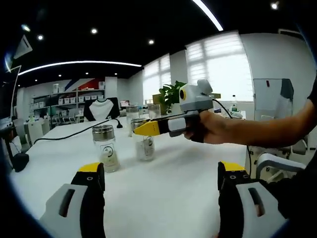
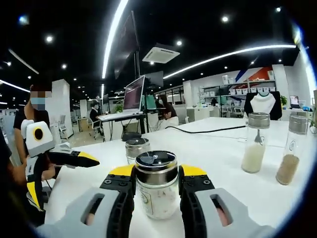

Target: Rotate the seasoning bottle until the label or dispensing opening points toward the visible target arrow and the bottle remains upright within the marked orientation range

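Note:
The seasoning bottle, clear glass with a metal lid and pale grains inside, stands upright on the white table. My right gripper is shut on it, one yellow-tipped jaw pressing each side. In the left gripper view the same bottle stands mid-table with the right gripper, held by a hand, reaching in around it from the right. My left gripper hovers low over the near table, open and holding nothing. It appears in the right gripper view as the left gripper, off to the left.
A second jar stands just left of the held bottle, and more jars stand behind. Two tall jars are at the right. A black cable crosses the far table. A person stands at the left, with office desks beyond.

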